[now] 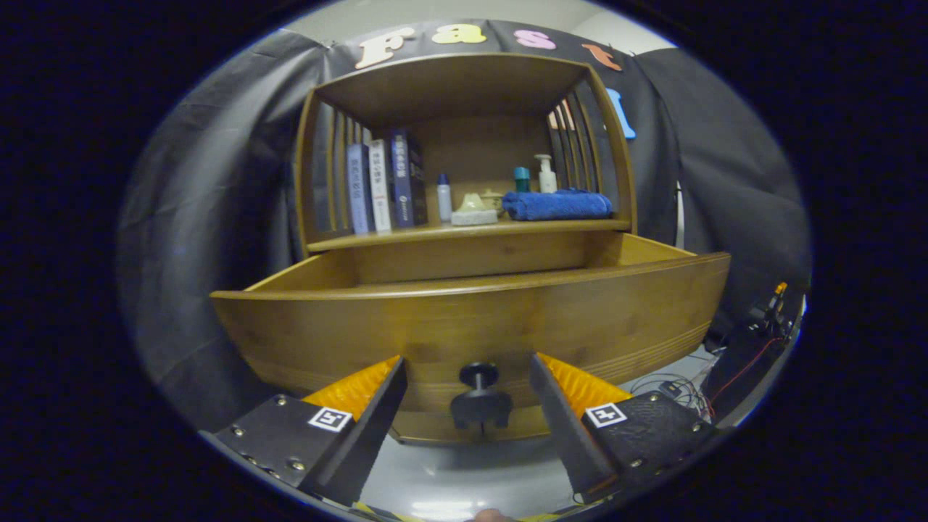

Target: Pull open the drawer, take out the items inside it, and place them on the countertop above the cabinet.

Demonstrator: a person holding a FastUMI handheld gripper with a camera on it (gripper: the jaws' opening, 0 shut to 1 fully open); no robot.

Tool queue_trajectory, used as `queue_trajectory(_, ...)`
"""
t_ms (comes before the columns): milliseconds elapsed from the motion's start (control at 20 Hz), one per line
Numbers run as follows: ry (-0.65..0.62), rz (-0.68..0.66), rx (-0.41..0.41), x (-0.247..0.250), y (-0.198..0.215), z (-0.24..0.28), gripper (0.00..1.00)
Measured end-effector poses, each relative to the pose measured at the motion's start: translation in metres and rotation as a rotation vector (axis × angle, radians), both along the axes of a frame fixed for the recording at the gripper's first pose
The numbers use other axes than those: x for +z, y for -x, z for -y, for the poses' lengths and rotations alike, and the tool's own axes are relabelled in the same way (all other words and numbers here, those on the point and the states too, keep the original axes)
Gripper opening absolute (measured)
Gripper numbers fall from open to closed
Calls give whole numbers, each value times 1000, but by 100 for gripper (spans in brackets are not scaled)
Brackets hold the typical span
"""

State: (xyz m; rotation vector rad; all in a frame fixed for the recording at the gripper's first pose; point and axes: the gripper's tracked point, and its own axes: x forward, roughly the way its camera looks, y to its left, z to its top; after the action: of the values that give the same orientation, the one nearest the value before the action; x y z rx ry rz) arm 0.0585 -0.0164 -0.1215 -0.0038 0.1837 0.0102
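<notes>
A wooden drawer stands pulled out of the cabinet, its front panel facing me. A dark round knob sits low on that panel. My gripper is open, its fingers level with the knob, one on each side and apart from it. The inside of the drawer is hidden behind the front panel. Above the drawer runs the wooden countertop of the cabinet.
On the countertop stand several books, a small white bottle, a pale sponge, a folded blue towel, a teal-capped jar and a pump bottle. Cables and equipment lie to the right.
</notes>
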Motion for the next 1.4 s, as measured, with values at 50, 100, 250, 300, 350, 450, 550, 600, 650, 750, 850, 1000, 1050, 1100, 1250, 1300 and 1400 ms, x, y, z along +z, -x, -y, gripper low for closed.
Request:
queue_trajectory(50, -10, -12, -3, -3, -6, -2, 100)
queue_trajectory(100, 7, 19, -3, 3, -14, -2, 100)
queue_trajectory(250, 14, 27, 0, 3, -35, -4, 100)
queue_trajectory(300, 15, 25, -2, 3, -41, -4, 100)
queue_trajectory(350, 15, 34, -6, 6, -48, -6, 100)
queue_trajectory(450, 17, 31, -12, 5, -64, -9, 100)
queue_trajectory(550, 25, 41, -15, 9, -76, -12, 99)
queue_trajectory(600, 36, 51, -15, 9, -79, -11, 99)
queue_trajectory(650, 59, 51, -13, 7, -88, -11, 100)
queue_trajectory(750, 131, 44, -12, 1, -103, -11, 100)
queue_trajectory(850, 220, 5, -16, -10, -114, -11, 100)
queue_trajectory(1000, 270, 10, -29, -11, -129, -9, 100)
queue_trajectory(1050, 238, 4, -29, -12, -129, -9, 100)
queue_trajectory(1100, 199, -11, -30, -16, -131, -10, 100)
queue_trajectory(1250, 63, -40, -24, -19, -139, -13, 99)
queue_trajectory(1300, 70, -45, -21, -25, -141, -11, 99)
queue_trajectory(1400, 108, -40, -20, -24, -147, -11, 99)
